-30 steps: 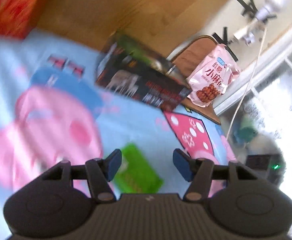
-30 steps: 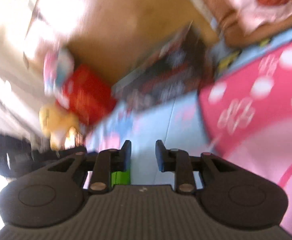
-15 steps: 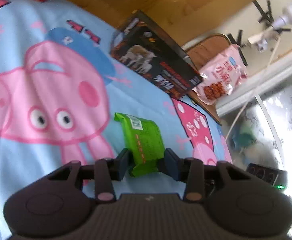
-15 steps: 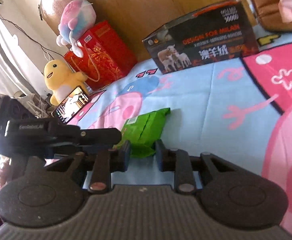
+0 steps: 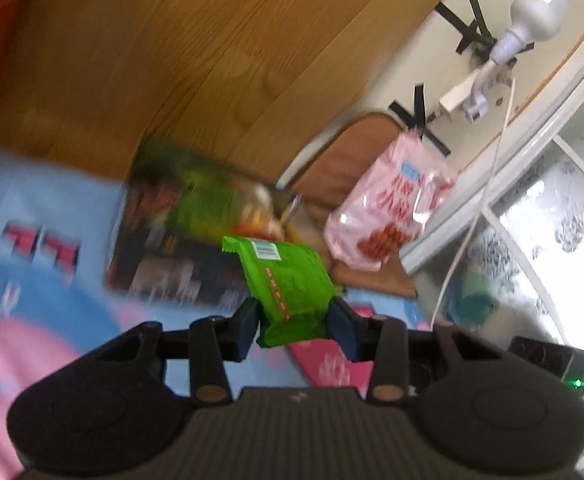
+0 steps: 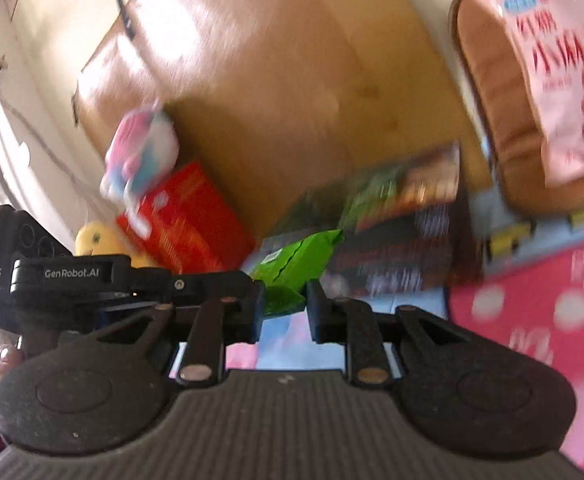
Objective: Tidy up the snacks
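A: Between the pads of the left claw: green snack packet, pinched at its lower end, barcode end pointing away, lifted clear of the blue cartoon bedsheet.

B: From the right wrist view, same green snack packet seen edge-on, held by the left claw reaching in from the left side. Right claw just beneath it, jaws parted with a narrow gap; lowest corner of the packet dips toward that gap, contact not clear.

A: Beyond the packet: dark printed box lying on the bed against the wooden headboard, badly blurred. Pink snack bag propped on a brown cushion to the right of the box.

B: Same pink snack bag at upper right here. Further left: red gift box by the headboard, pink-and-blue plush toy on top of it, yellow plush beside it.
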A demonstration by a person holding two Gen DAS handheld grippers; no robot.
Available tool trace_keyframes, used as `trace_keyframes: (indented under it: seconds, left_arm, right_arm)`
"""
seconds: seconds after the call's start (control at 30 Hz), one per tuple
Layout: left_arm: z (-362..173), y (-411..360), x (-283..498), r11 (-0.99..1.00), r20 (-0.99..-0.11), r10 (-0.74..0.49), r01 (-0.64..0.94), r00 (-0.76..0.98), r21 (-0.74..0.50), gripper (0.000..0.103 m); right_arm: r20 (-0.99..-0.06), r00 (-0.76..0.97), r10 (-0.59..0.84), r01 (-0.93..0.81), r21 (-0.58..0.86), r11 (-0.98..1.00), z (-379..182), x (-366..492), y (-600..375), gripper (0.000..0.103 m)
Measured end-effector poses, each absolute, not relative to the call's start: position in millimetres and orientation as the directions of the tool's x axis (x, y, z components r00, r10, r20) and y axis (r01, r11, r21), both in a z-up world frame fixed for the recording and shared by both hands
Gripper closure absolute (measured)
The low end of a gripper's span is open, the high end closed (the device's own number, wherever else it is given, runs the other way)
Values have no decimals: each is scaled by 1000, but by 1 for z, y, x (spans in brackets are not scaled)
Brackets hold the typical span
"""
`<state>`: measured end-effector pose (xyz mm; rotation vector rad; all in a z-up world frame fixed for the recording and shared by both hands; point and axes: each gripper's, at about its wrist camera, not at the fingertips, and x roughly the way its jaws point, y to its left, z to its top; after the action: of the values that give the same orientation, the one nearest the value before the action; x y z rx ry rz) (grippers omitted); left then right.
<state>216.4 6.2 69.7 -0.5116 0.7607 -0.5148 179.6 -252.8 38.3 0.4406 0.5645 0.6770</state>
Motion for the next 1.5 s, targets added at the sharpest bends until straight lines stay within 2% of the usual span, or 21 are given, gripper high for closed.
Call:
trace_keyframes:
  seconds: [0.27,0.37,0.43,0.53,0.67,1.0,1.2,1.37,1.47,1.5]
  left_arm:
    - [56,-16,280,824,-567,-526,215,635,-524,64]
    - [50,-20,297,861,-602,-465,172,649,-480,61]
    - [53,-24,303,887,-613,-419,156,670,-435,50]
    - [59,-24,302,895,-608,-396,141,688,-423,48]
    - [68,-28,278,920,-604,-356,155,713,-360,46]
    - [66,-48,190,972,-621,-227,135,750,-193,44]
    - [54,-57,140,991,-637,-133,104,760,-83,42]
    - [47,-56,110,992,-646,-123,92,753,-81,42]
    - [43,-55,93,993,-649,-115,87,752,-75,37]
    - [41,-54,88,994,-650,-113,87,751,-72,32]
  right_arm:
    - [-346,684,642,-414,540,733,22,245,-262,82]
    - [-356,679,642,-426,521,740,20,260,-259,84]
    - [-408,675,615,-419,474,775,25,272,-249,83]
    - [-446,722,529,-370,396,840,33,286,-241,71]
    - [-406,732,547,-353,461,815,36,275,-257,70]
    - [-349,783,515,-314,493,811,35,179,-281,68]
    - [-402,756,517,-282,512,811,20,142,-278,68]
    - [-441,732,520,-278,503,818,14,116,-272,68]
    - [-458,717,525,-270,512,816,8,102,-270,67]
    - [-463,713,527,-268,515,814,7,98,-269,67]
